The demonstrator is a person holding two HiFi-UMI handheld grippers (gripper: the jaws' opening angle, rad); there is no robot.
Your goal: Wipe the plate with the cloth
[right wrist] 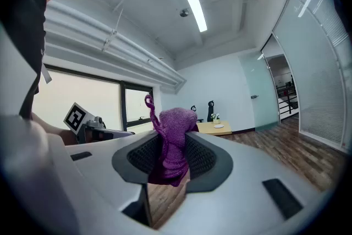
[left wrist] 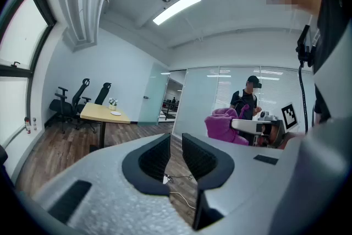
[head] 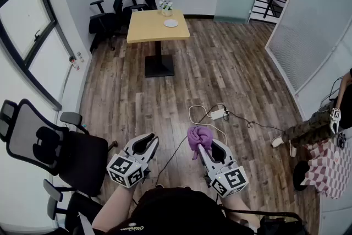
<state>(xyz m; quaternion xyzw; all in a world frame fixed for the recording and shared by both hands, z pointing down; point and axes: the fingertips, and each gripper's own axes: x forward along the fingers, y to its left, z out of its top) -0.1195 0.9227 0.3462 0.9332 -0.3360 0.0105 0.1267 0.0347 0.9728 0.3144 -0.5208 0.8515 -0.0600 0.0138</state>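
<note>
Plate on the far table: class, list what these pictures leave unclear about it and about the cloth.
1. Plate: too small in every view to tell clean from dirty.
2. Cloth: bunched in the right hand-held gripper, whose jaws hide its lower part in the right gripper view; full size unclear.
3. Small item beside the plate: too small in the head view to identify.

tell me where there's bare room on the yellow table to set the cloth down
On the table, the left half and near edge are bare, toward the office chairs. Its far right part is crowded: the plate and the flower pot sit there. The cloth is clamped in the right gripper.
</note>
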